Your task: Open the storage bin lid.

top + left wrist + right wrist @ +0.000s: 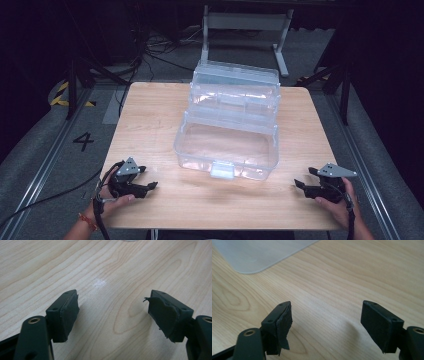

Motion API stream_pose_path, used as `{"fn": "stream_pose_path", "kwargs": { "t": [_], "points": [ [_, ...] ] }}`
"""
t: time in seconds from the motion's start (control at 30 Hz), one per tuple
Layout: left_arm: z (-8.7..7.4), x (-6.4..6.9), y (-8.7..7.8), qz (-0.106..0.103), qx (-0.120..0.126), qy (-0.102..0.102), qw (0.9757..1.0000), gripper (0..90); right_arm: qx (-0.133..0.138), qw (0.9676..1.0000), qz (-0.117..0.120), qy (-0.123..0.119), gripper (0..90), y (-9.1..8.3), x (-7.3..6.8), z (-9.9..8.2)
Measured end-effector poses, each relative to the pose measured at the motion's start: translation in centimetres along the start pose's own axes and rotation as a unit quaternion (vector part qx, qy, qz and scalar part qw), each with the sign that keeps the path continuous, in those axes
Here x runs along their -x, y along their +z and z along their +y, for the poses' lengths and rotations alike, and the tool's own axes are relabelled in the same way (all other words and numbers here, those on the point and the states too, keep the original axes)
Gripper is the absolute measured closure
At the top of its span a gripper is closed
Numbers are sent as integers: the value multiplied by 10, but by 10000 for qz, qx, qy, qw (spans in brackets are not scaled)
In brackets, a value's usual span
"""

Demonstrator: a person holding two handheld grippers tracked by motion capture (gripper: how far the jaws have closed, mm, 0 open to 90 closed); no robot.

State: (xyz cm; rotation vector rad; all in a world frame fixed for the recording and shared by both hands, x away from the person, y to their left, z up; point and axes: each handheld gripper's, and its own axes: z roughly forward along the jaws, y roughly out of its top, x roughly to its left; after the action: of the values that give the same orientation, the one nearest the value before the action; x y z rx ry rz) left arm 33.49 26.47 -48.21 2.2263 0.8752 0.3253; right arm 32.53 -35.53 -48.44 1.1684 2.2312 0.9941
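"4" (83,141) on floor (60,150)

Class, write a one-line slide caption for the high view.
Open clear plastic box at the centre of a wooden table, with the left gripper and right gripper open at the near corners.

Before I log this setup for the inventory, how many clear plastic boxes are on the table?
1. A single clear plastic box stands open at the middle of the wooden table, its tiered trays raised toward the far edge. It looks empty, and nothing seems hidden behind it.
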Motion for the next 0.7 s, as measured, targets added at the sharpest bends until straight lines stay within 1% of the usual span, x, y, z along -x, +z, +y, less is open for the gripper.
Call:
{"fn": "stream_pose_path", "kwargs": {
  "t": [0.03,0.07,0.1,0.17,0.2,0.23,0.33,0.47,0.7],
  "points": [
    [0,1,0,65,-31,43,10000,225,-48,10000,5,9,226,1,0,-1],
    [1,1,1,60,-64,48,9999,200,-41,10000,5,22,228,1,1,-1],
    [2,1,2,70,-82,23,9999,178,-39,10000,-27,12,230,1,1,-1],
    [3,0,3,87,-130,-12,9999,155,-50,10000,24,20,229,1,1,-1],
    [3,0,3,87,-130,-12,9999,155,-50,10000,24,20,229,1,1,-1],
    [3,0,3,87,-130,-12,9999,155,-62,9999,74,28,228,1,1,-1],
    [3,0,3,83,-132,-17,9999,154,-111,9996,186,194,219,2,4,-1],
    [3,1,2,112,-129,-58,9998,153,-133,9996,113,222,202,2,3,-1],
    [3,0,2,121,-138,-52,9998,153,-137,9995,98,257,200,2,3,-1]
  ]
}}
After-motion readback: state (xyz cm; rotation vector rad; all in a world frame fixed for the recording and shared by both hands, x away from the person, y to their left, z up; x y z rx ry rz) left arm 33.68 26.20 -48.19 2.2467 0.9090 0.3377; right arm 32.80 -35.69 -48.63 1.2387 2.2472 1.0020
